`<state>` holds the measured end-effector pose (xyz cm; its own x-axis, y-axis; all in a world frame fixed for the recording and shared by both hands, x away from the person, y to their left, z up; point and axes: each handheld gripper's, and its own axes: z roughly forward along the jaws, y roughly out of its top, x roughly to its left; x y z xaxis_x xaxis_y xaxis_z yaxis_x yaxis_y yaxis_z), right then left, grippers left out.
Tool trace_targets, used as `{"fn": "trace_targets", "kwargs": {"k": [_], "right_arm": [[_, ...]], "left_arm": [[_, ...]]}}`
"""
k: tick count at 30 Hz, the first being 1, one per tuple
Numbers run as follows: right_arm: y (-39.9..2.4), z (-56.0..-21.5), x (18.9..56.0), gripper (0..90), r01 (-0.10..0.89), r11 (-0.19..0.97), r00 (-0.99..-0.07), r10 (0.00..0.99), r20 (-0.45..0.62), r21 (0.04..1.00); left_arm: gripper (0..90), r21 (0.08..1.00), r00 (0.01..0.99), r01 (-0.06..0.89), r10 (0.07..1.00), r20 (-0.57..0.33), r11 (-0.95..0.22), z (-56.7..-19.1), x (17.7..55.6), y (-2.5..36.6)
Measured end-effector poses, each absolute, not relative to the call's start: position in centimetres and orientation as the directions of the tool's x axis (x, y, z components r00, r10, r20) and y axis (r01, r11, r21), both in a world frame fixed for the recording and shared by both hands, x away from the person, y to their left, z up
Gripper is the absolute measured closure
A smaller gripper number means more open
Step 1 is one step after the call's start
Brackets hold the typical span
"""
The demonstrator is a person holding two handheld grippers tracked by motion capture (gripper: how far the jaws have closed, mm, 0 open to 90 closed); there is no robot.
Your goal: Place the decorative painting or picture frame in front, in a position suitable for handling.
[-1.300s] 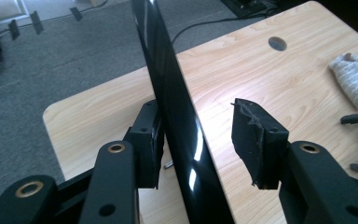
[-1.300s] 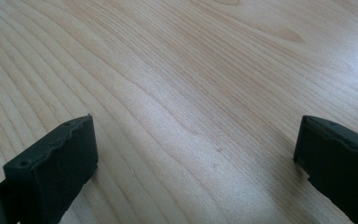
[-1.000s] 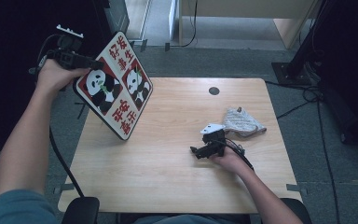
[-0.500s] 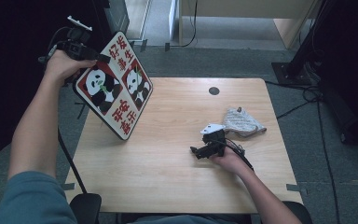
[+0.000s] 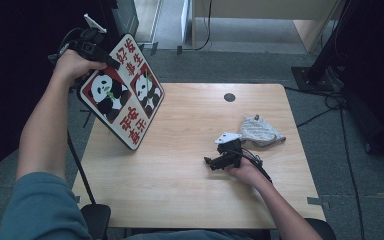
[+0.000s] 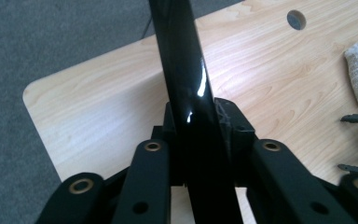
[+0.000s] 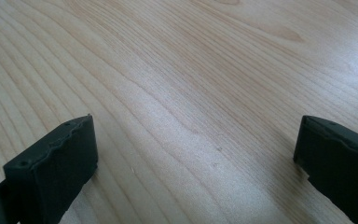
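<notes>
Two grippers here: left gripper has just closed its jaws onto the red-and-white panda-print square board, tilted over the light wooden worktop's 10 o'clock corner. Right gripper, jaws apart, rests mid-worktop, grey crumpled cloth at 2 o'clock, open space around.

Light wood-grain tabletop with rounded corners and a dark round cable hole near its far edge. Grey carpet floor on all sides of the tabletop. Beyond the far edge, pale wooden furniture panels. Right of the tabletop, black cables on the carpet beside a dark stand base. Left of the tabletop, deep shadow.
</notes>
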<state>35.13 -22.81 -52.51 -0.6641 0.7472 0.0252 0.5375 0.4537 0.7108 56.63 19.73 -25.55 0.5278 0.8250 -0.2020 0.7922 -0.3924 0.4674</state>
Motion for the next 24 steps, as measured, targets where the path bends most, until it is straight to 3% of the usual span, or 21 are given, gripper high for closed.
{"fn": "trace_targets", "kwargs": {"k": [9, 12, 15, 19, 24], "right_arm": [[-22.8, -52.5, 35.2, 0.0, 0.536, 0.455, -0.665, 0.746, 0.024, 0.712], [-22.8, -52.5, 35.2, 0.0, 0.536, 0.455, -0.665, 0.746, 0.024, 0.711], [-22.8, -52.5, 35.2, 0.0, 0.535, 0.456, -0.666, 0.746, 0.023, 0.711], [-22.8, -52.5, 35.2, 0.0, 0.537, 0.455, -0.665, 0.746, 0.025, 0.710], [-22.8, -52.5, 35.1, 0.0, 0.537, 0.456, -0.666, 0.746, 0.025, 0.710]], "left_arm": [[79.0, 0.436, 0.489, 0.820, 0.850, -0.195, -0.371, -24.6, 56.1, 17.9], [80.3, 0.458, 0.468, 0.828, 0.849, -0.246, -0.324, -23.9, 55.9, 18.0], [80.7, 0.468, 0.506, 0.807, 0.829, -0.236, -0.359, -23.3, 55.6, 17.7], [80.6, 0.472, 0.557, 0.768, 0.816, -0.155, -0.434, -21.8, 54.4, 16.1], [80.4, 0.479, 0.573, 0.759, 0.802, -0.170, -0.441, -20.6, 53.1, 15.6]]}}
